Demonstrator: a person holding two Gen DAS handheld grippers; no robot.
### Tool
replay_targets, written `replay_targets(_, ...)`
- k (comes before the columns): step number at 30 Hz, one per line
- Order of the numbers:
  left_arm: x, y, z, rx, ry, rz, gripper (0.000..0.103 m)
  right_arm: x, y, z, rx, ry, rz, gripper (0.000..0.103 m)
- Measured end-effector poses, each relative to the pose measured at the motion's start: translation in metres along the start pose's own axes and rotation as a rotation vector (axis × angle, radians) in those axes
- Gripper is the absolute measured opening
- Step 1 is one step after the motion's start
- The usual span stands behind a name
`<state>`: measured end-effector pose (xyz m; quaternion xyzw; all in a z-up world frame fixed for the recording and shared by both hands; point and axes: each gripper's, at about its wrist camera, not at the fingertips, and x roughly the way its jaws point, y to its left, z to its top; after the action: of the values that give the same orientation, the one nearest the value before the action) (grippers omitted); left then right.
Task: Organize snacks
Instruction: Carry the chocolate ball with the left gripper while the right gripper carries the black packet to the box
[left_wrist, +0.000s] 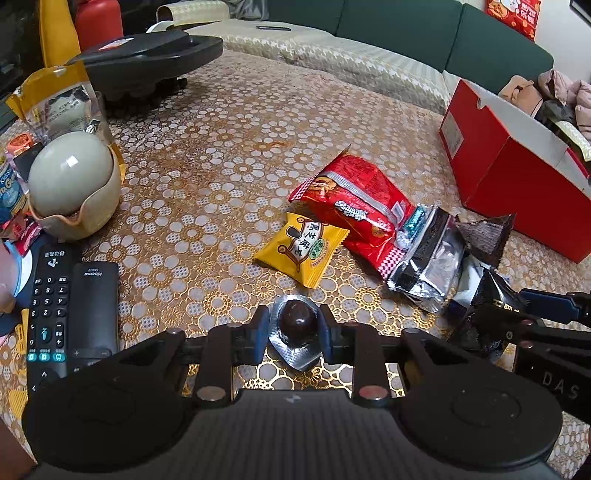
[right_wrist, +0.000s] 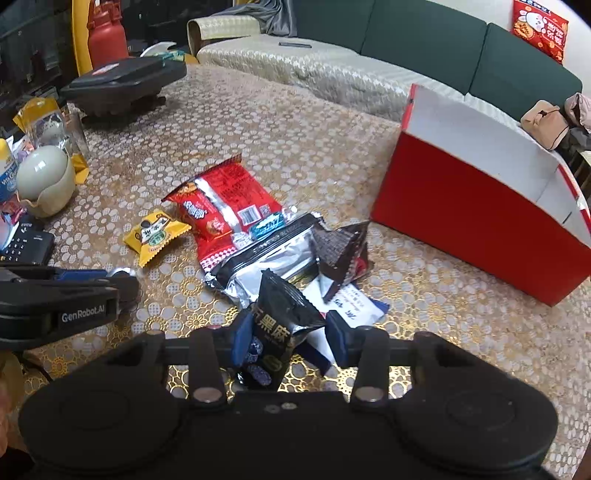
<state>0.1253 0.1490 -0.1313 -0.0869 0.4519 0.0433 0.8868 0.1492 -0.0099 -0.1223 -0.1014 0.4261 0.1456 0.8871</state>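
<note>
While the left gripper (left_wrist: 292, 330) pinches a slippery foil-wrapped egg (left_wrist: 297, 325), the right gripper (right_wrist: 290, 338) clamps a light, crinkly black packet (right_wrist: 282, 325) mid-body.

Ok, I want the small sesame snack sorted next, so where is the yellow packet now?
The yellow packet lies flat on the table, left of centre in the right wrist view, touching the red snack bag on its right.

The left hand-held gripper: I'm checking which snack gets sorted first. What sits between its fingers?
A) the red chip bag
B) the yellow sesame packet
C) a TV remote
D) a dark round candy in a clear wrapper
D: the left hand-held gripper has its blue pads against the dark round candy.
</note>
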Motion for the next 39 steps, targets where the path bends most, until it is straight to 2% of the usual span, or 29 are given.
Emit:
replay_targets(9, -0.035, -0.015, 0.004, 0.008, -0.050, -0.013, 0.027, -0.033, -0.021, -0.001, 0.034, -0.064, 0.001, 0.041)
replay_targets(17, -0.069, -0.044, 0.018, 0.051, -0.123, -0.041, 0.027, -0.069, -0.049, 0.003, 0.067, -0.142, -0.009, 0.041)
replay_targets(30, -0.109, -0.119, 0.053, 0.164, -0.215, -0.085, 0.027, -0.115, -0.114, 0.020, 0.108, -0.259, -0.035, 0.041)
replay_targets(39, -0.107, -0.178, 0.090, 0.243, -0.249, -0.113, 0.027, -0.121, -0.173, 0.045, 0.133, -0.307, -0.073, 0.041)
